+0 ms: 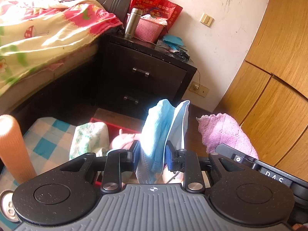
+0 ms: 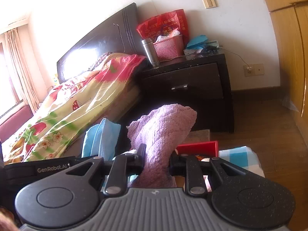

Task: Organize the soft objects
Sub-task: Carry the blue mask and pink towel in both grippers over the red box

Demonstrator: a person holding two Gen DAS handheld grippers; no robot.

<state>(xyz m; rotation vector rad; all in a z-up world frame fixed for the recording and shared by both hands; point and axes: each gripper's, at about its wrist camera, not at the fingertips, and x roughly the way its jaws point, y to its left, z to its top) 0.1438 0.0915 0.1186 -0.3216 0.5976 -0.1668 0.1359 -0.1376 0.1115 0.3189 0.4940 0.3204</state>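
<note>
The blue cloth [image 1: 159,132], together with a pale face mask [image 1: 180,123] folded against it, stands upright between the pads of the left hand-held gripper [image 1: 153,154], which is closed on the bundle at a narrow opening. The purple towel [image 2: 161,134] is pinched at its waist by the right hand-held gripper [image 2: 156,159], closed almost fully, with the towel's upper part bulging above the jaws. Both items are held in the air, side by side and near each other, above a red box [image 2: 198,147] and a worktop covered in a blue checked cloth [image 1: 48,132].

Recommended handling: maintain both grips unchanged, as soft goods slip when pressure is eased. Keep the two loads apart so that their loose ends do not tangle. Lower each item in turn, and release only when its free end rests on the receiving surface.

Below the left gripper lie a green-patterned towel [image 1: 90,136] and a pink soft item [image 1: 123,141]; an orange ribbed cylinder [image 1: 13,146] stands at the left edge. Avoid sweeping the hanging ends across these.

Clearance: a dark nightstand [image 2: 192,80] stands ahead, a bed with a floral quilt [image 2: 80,105] to the left, and a wooden wardrobe [image 1: 269,86] to the right. Open floor [image 2: 269,119] lies between the nightstand and the wardrobe.
</note>
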